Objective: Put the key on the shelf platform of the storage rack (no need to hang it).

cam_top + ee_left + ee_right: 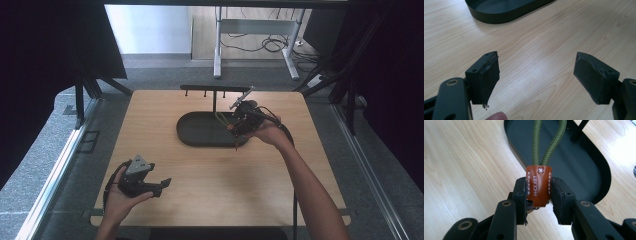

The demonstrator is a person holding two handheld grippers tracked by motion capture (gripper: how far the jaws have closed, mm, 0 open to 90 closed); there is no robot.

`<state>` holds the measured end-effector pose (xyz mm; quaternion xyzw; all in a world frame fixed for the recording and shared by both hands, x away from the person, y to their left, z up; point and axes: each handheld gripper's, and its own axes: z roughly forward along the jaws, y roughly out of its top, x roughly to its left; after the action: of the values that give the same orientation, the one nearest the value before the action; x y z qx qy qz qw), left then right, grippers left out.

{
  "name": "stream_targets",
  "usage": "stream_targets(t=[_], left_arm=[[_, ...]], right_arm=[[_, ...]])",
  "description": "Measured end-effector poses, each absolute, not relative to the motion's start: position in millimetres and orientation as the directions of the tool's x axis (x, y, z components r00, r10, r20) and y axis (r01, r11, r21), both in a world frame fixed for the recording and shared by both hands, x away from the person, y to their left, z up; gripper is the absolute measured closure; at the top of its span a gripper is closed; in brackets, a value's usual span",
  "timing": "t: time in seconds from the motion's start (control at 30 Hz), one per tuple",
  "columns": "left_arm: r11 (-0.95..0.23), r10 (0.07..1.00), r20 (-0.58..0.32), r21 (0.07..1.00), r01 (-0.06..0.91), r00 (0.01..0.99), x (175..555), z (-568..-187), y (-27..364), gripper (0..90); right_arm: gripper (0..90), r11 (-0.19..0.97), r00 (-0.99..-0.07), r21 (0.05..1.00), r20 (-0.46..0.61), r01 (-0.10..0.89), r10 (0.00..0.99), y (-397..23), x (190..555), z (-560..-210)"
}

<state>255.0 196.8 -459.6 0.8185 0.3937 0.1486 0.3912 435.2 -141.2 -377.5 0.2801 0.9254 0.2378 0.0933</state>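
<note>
Brown leather tab [538, 185] of green cord loop [548, 142] clamped by right gripper [539, 195] over black tray [197, 134] (probably for hanging on tray's rack [215, 90]) — left gripper [536, 80] held wide, empty, near tray.

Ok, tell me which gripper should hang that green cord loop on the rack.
Right. The right gripper is already shut on the leather tab of the cord loop, beside the rack. The left gripper sits open, far back.

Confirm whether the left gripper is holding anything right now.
No: the left gripper is open, its jaws spread wide with bare wooden table between them.
</note>
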Motion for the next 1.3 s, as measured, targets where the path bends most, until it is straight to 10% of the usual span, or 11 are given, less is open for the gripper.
stream_targets(t=[1.3], left_arm=[[-0.384, 0.757, -0.071, 0.756, 0.531, 0.649, 256.9, -461.6, 197.5, 21.0]], right_arm=[[67.4, 0.716, -0.799, 0.491, -0.066, 0.496, 0.598, -123.9, 491.9, -387.2]])
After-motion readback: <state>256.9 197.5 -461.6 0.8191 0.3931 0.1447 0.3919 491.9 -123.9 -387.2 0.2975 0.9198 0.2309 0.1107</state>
